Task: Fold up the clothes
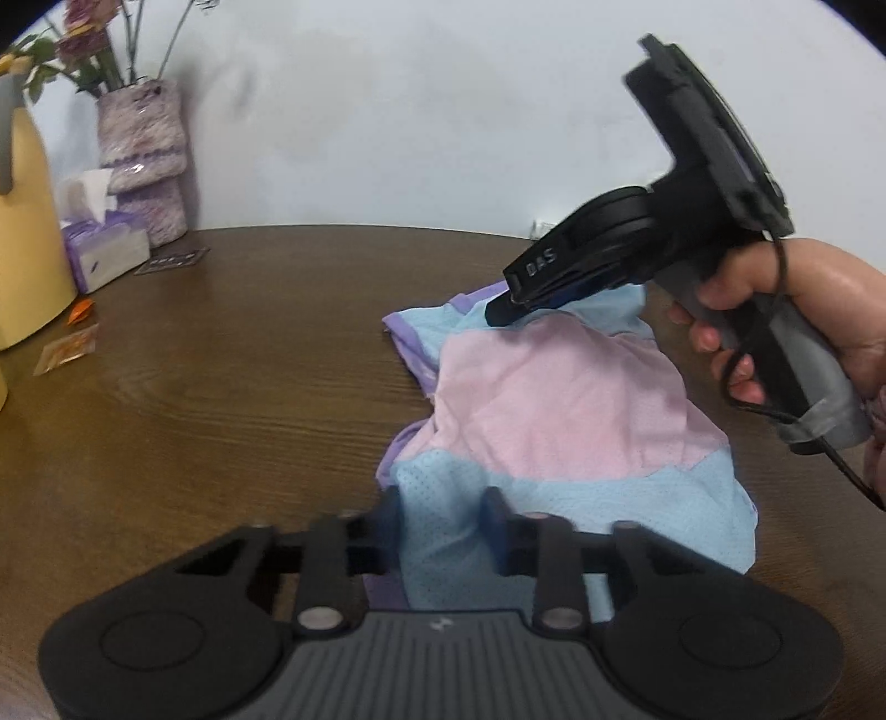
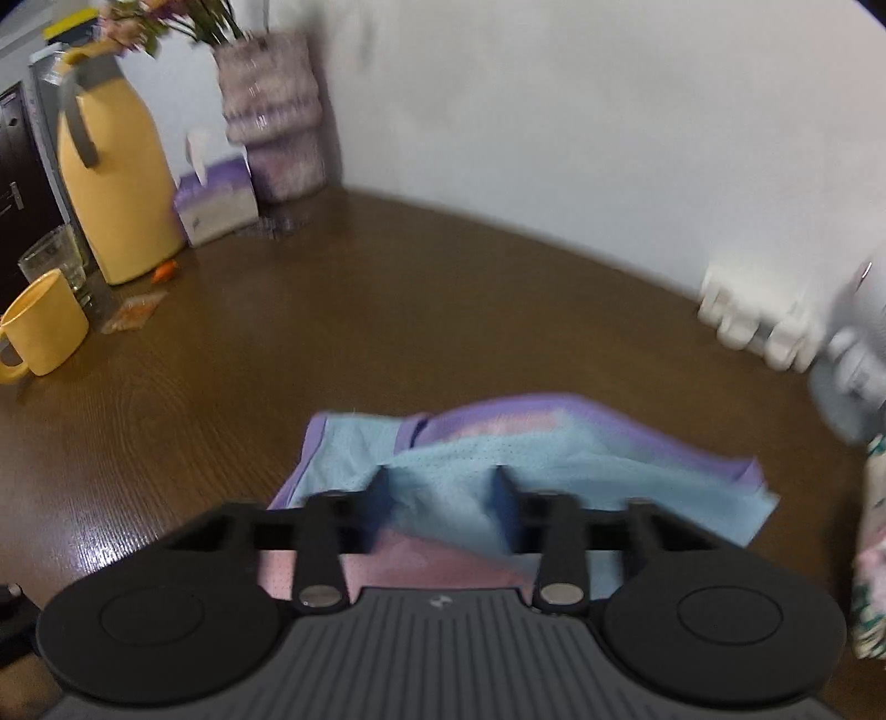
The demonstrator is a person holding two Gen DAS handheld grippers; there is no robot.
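Garment (image 1: 559, 410) nearest; flowers (image 1: 83, 39) in vase (image 1: 145, 160).

Garment (image 1: 554, 404) lies on table (image 1: 221, 387), right of vase (image 1: 147, 160).

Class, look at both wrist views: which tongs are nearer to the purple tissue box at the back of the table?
Left. The left tongs grip the pastel garment's near edge, on the purple tissue box's side. The right tongs pinch its far edge, further away.

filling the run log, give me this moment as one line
stage: fold grasp | left gripper: shut on mesh garment near edge | right gripper: shut on far edge | surface: wooden table
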